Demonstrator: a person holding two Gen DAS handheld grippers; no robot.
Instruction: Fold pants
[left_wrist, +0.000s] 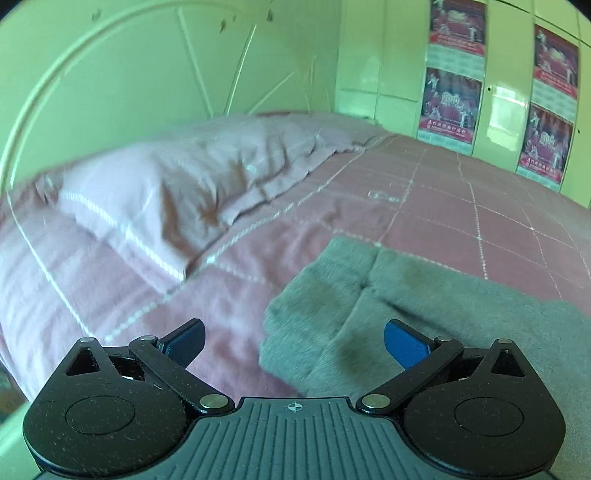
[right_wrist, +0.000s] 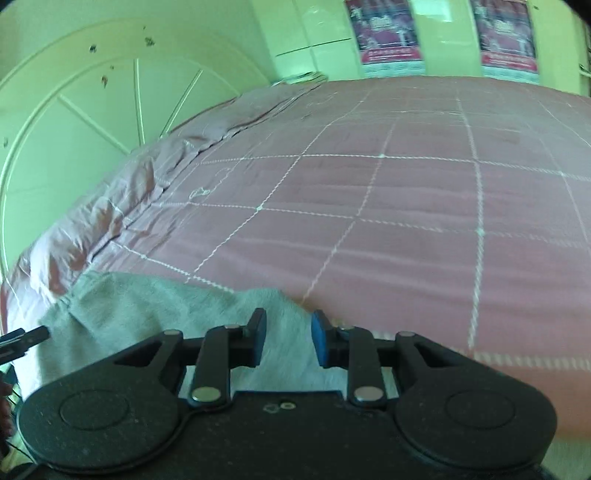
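The grey pants (left_wrist: 424, 295) are soft, fuzzy matt cloth. The pink quilted bedspread (right_wrist: 406, 221) has a faint sheen and white stitching. The left hand-held gripper (left_wrist: 294, 341) is speckled matt black plastic with blue pads and shiny metal pins. The wardrobe doors (left_wrist: 506, 110) are glossy.

The gray pants (left_wrist: 424, 314) ran out of the left wrist picture at its right edge, and the right gripper (right_wrist: 286, 341) covered their near part. The print on the posters (left_wrist: 450, 107) was too blurred to read.

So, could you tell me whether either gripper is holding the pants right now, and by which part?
Nothing is held. The left gripper is wide open over the grey pants; the right gripper is open with fabric between its fingers, not clamped.
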